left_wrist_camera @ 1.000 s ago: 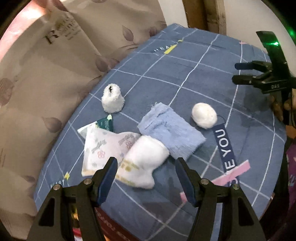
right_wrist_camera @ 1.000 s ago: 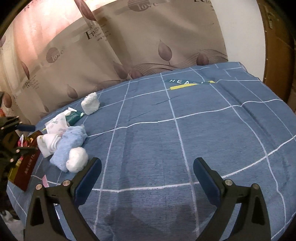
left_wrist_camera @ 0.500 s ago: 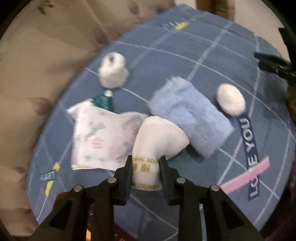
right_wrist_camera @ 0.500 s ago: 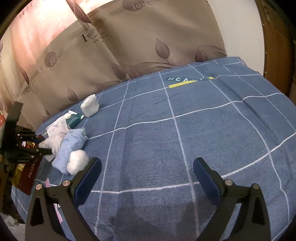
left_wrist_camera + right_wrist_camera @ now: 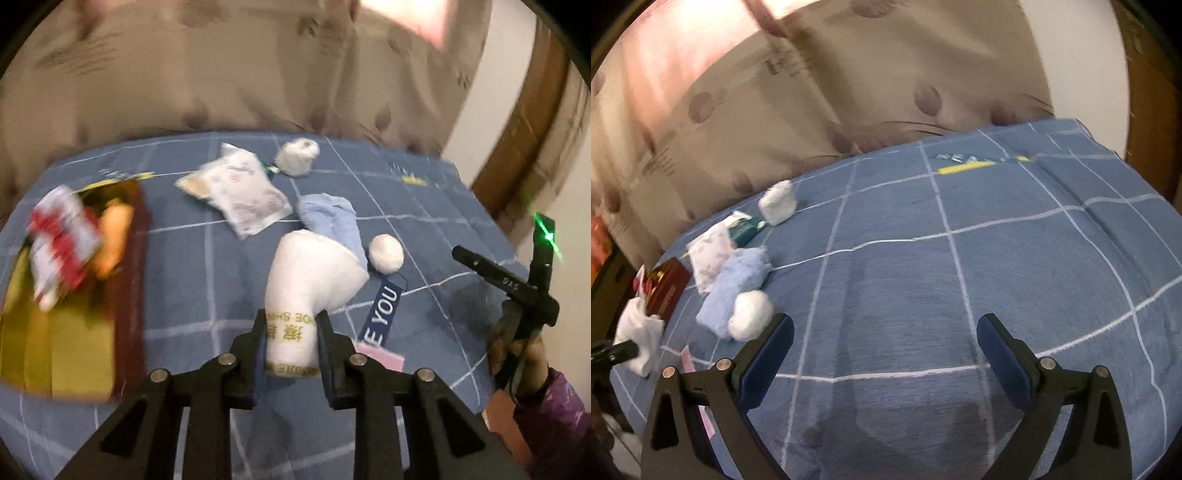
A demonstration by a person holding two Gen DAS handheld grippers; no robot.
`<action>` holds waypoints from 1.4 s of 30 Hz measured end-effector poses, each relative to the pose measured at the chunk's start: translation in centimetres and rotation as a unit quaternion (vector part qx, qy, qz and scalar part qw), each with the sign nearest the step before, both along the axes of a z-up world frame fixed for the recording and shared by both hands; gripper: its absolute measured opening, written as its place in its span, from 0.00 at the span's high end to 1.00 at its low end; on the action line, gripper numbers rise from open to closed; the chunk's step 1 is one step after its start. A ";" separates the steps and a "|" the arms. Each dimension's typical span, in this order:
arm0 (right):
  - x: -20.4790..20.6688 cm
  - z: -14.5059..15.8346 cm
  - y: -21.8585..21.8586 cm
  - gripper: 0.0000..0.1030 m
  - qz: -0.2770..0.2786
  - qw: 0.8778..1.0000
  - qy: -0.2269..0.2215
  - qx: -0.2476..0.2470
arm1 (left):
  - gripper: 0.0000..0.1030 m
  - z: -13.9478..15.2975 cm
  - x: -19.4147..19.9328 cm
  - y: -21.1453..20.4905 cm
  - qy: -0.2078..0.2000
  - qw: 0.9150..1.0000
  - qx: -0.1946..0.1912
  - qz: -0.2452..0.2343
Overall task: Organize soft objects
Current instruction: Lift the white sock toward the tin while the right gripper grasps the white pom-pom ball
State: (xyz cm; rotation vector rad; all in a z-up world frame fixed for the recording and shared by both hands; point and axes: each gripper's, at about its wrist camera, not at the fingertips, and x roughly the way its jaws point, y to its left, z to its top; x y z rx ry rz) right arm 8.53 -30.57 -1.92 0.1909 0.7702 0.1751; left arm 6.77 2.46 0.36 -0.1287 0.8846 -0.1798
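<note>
Left wrist: tool (image 5: pixel 290 343) pinches soft white, seemingly banded roll (image 5: pixel 310 275).

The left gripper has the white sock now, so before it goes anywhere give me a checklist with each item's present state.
1. Left gripper shut on the white sock, pads on its printed cuff: ok. Its jaws have just been closing.
2. Sock free of the blue towel: cannot tell; the toe overlaps it in the left wrist view.
3. Red box open to take it: ok, though a red-and-white packet and something orange already lie inside.
4. Right gripper open and empty over bare bedspread: ok.
5. White ball, patterned pouch and fuzzy white roll not yet put away: not ok.
</note>
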 end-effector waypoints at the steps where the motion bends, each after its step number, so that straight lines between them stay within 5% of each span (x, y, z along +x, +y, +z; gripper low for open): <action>1: -0.2 0.2 0.4 0.04 0.010 1.000 -0.006 -0.004 | 0.76 0.1 -1.2 0.3 -0.007 1.000 -0.003 0.007; 9: -0.7 0.2 5.6 0.13 0.118 0.990 0.000 -0.081 | 0.76 -0.3 -5.1 2.7 -0.026 0.999 -0.002 0.037; 15: 0.2 -0.1 9.7 0.33 0.168 0.978 0.009 -0.125 | 0.76 -0.4 -6.9 3.2 -0.057 0.998 0.006 0.029; 27: 3.4 -0.9 13.0 0.34 0.234 0.956 0.023 -0.173 | 0.75 -0.4 -6.5 3.4 -0.052 0.998 -0.013 0.020; 30: 4.1 -1.3 13.7 0.43 0.247 0.951 0.028 -0.185 | 0.75 -0.8 -6.3 3.4 -0.042 0.999 -0.016 0.021; 32: 4.4 -1.8 14.2 0.69 0.255 0.948 0.039 -0.184 | 0.75 -1.0 -6.2 3.5 -0.038 0.999 -0.019 0.022; 33: 4.4 -2.1 14.3 0.71 0.257 0.947 0.043 -0.186 | 0.75 -1.1 -6.2 3.5 -0.038 0.999 -0.018 0.022; 37: 4.0 -2.1 14.2 0.81 0.243 0.954 0.038 -0.172 | 0.75 -1.2 -6.3 3.4 -0.038 0.999 -0.016 0.021; 42: 0.9 -0.7 13.0 0.82 0.207 0.970 0.017 -0.131 | 0.75 -1.0 -6.4 3.6 -0.044 0.999 -0.021 0.024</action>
